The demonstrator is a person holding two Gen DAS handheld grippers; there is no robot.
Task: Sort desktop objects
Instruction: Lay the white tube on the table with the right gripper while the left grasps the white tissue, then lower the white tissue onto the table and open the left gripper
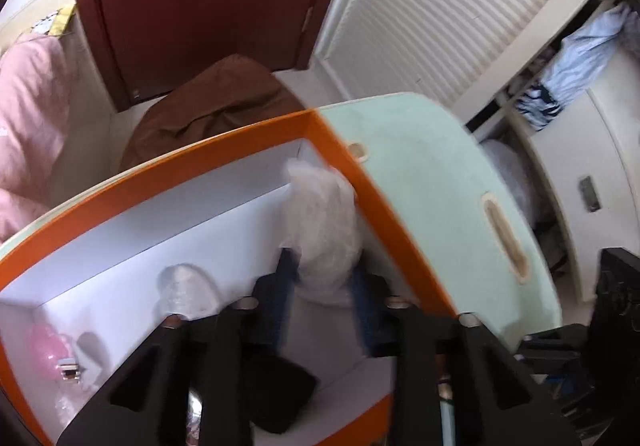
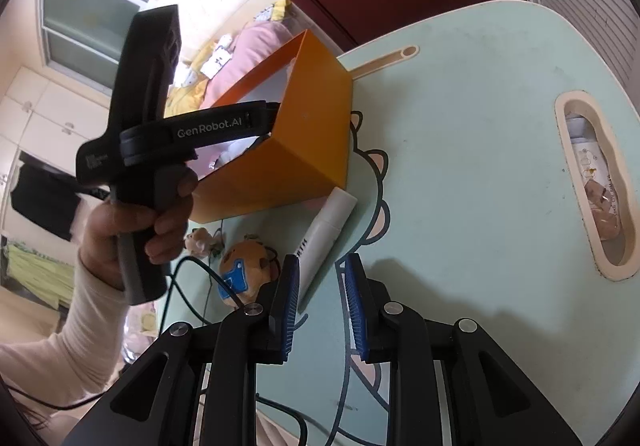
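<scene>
An orange box (image 1: 168, 170) with a white inside stands on the pale green table (image 1: 424, 166). My left gripper (image 1: 322, 266) is over the box, shut on a crumpled clear plastic bag (image 1: 320, 222). In the box lie a clear wrapped item (image 1: 186, 290), a pink item (image 1: 48, 350) and a black object (image 1: 280, 394). In the right wrist view the orange box (image 2: 304, 134) stands at the table's left edge with the left gripper's body (image 2: 192, 134) reaching into it. My right gripper (image 2: 324, 274) is open and empty above the table, just right of a white tube (image 2: 324, 238).
Two small plush toys (image 2: 244, 270) and black cables (image 2: 192, 286) lie by the table's left edge. The table (image 2: 480, 166) has a slot handle (image 2: 596, 186) on the right. A brown cushion (image 1: 212, 106) and pink bedding (image 1: 28, 118) lie beyond the box.
</scene>
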